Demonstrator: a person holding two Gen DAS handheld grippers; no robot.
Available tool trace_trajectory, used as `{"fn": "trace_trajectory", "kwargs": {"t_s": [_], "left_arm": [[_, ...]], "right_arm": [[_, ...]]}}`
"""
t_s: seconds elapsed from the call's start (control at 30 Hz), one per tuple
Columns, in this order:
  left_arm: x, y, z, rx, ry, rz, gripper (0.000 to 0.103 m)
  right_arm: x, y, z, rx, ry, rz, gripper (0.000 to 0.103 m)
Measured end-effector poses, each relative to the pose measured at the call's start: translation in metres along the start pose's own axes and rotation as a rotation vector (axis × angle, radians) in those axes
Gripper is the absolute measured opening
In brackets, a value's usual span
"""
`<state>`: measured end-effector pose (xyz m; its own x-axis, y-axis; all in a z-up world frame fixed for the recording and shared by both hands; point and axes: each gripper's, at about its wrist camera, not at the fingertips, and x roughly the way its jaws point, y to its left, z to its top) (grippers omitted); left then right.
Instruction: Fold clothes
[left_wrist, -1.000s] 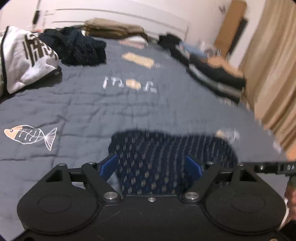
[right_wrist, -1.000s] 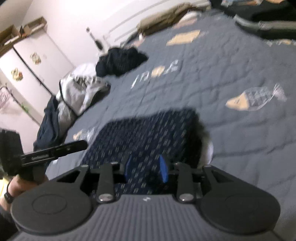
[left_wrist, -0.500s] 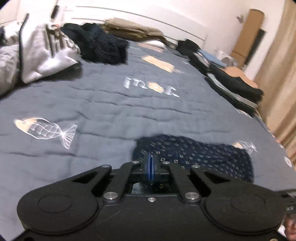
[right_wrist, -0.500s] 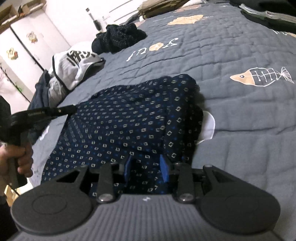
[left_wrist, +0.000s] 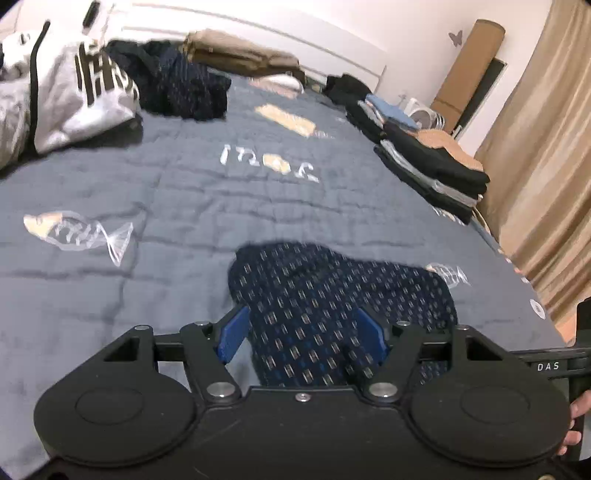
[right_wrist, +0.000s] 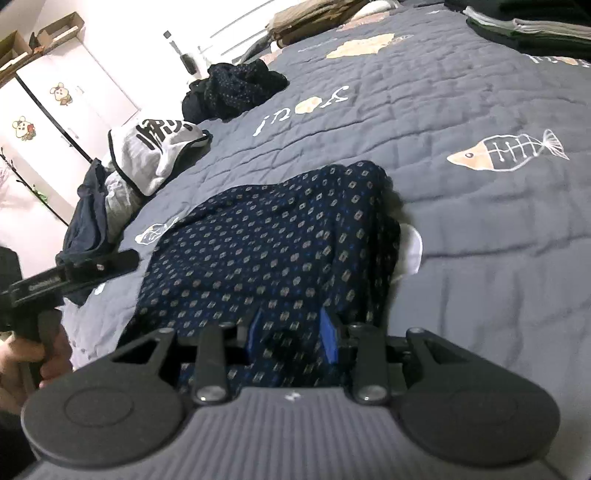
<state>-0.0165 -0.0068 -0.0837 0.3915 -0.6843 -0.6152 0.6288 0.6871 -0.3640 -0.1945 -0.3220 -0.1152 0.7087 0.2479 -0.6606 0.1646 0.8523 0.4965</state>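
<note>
Shorts (right_wrist: 266, 254), navy with a small print, lie on the grey quilt (right_wrist: 480, 229) at its near edge. Left gripper (left_wrist: 301, 328) has just been opening; its jaws stand spread with the cloth between them, not pinched. Right gripper (right_wrist: 291, 332) pinches a fold of the shorts. Only the left view shows the folded stack (left_wrist: 432, 170); only the right view shows the cupboard (right_wrist: 55, 96).
</note>
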Motion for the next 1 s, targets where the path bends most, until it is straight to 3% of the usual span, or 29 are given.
{"fn": "trace_trajectory", "kwargs": {"t_s": [0.1, 0.17, 0.2, 0.33, 0.37, 0.47, 0.53, 0.6, 0.63, 0.67, 0.7, 0.83, 1.0], "left_arm": [[0.001, -0.001, -0.011, -0.007, 0.025, -0.002, 0.06], [0.004, 0.001, -0.018, -0.024, 0.046, -0.009, 0.028], [0.007, 0.003, -0.021, -0.037, 0.055, -0.007, 0.027], [-0.004, 0.014, -0.019, -0.106, -0.011, 0.0, 0.005], [-0.009, 0.016, -0.016, -0.115, -0.038, 0.013, 0.0], [-0.02, 0.026, -0.008, -0.123, -0.074, 0.077, 0.0], [-0.021, 0.029, -0.004, -0.146, -0.07, 0.06, 0.001], [-0.022, 0.03, -0.001, -0.159, -0.073, 0.044, 0.011], [-0.021, 0.026, 0.002, -0.137, -0.08, 0.034, 0.029], [-0.019, 0.022, 0.005, -0.108, -0.089, 0.022, 0.056], [-0.018, 0.017, 0.009, -0.08, -0.097, 0.011, 0.066], [-0.007, 0.014, 0.028, -0.022, -0.099, -0.053, 0.069], [0.018, 0.034, 0.045, -0.09, -0.059, -0.094, 0.068]], "right_arm": [[-0.012, 0.008, -0.016, -0.025, -0.013, -0.004, 0.033], [-0.017, 0.011, -0.026, -0.038, -0.015, -0.037, 0.033], [-0.02, 0.013, -0.031, -0.043, -0.015, -0.052, 0.033], [-0.025, 0.013, -0.055, -0.043, 0.036, -0.073, 0.033], [-0.025, 0.014, -0.061, -0.065, 0.059, -0.096, 0.033], [-0.025, 0.012, -0.073, -0.083, 0.092, -0.138, 0.032], [-0.027, 0.01, -0.075, -0.076, 0.113, -0.171, 0.033], [-0.027, 0.003, -0.079, -0.042, 0.135, -0.184, 0.033], [-0.03, 0.002, -0.078, -0.025, 0.128, -0.178, 0.033], [-0.032, 0.001, -0.078, -0.01, 0.121, -0.171, 0.033], [-0.036, 0.002, -0.077, -0.008, 0.107, -0.162, 0.033], [-0.05, 0.005, -0.07, 0.005, 0.054, -0.125, 0.033], [-0.062, 0.009, -0.021, 0.006, -0.037, -0.062, 0.034]]}}
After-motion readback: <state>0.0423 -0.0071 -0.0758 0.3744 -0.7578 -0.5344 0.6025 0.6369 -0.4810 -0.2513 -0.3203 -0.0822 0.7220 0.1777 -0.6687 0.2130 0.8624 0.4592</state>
